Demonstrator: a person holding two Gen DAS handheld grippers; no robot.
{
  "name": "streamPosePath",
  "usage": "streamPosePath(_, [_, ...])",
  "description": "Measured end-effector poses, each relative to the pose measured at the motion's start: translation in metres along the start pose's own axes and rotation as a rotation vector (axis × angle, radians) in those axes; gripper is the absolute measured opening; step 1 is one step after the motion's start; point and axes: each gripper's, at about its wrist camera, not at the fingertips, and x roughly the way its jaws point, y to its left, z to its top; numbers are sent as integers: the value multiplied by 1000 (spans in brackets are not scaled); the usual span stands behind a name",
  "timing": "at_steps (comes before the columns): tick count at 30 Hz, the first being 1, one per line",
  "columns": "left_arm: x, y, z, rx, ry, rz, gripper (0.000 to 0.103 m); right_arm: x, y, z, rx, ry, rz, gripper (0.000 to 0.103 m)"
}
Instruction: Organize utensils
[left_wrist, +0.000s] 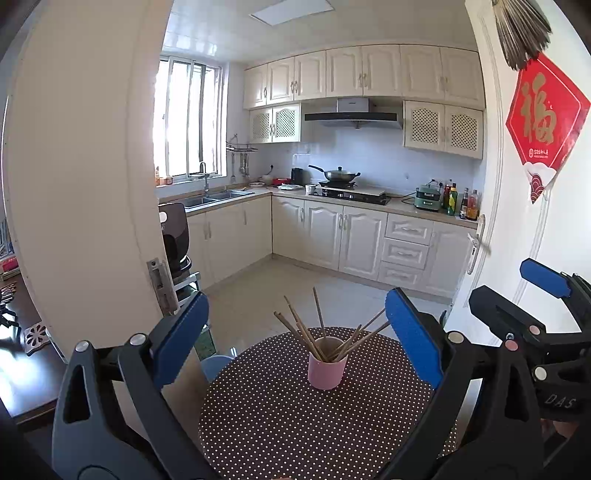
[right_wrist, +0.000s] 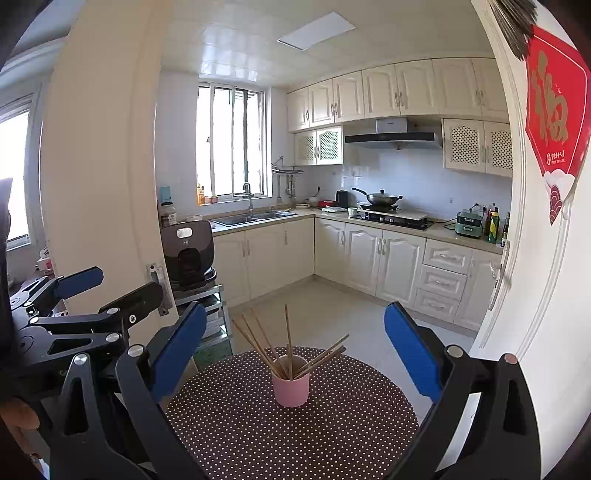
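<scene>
A pink cup (left_wrist: 327, 369) stands upright on a round table with a brown white-dotted cloth (left_wrist: 266, 417). Several wooden chopsticks (left_wrist: 314, 334) stand in it, fanned out. The cup (right_wrist: 290, 386) and chopsticks (right_wrist: 284, 347) also show in the right wrist view. My left gripper (left_wrist: 295, 339) is open and empty, held back from the cup. My right gripper (right_wrist: 295, 345) is open and empty, also short of the cup. Each gripper shows at the edge of the other's view: the right one (left_wrist: 532, 291) and the left one (right_wrist: 107, 288).
A white door frame (left_wrist: 92, 184) stands at left and an open door with a red decoration (left_wrist: 546, 114) at right. Beyond lies a kitchen with cabinets, a sink (left_wrist: 214, 197) and a stove with a wok (left_wrist: 338, 173). A dark side table (left_wrist: 22, 365) is at left.
</scene>
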Motion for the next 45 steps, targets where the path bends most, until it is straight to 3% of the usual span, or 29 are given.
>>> streamPosePath(45, [0, 1, -2, 3, -3, 14, 95, -1, -1, 0, -5, 14, 10, 95])
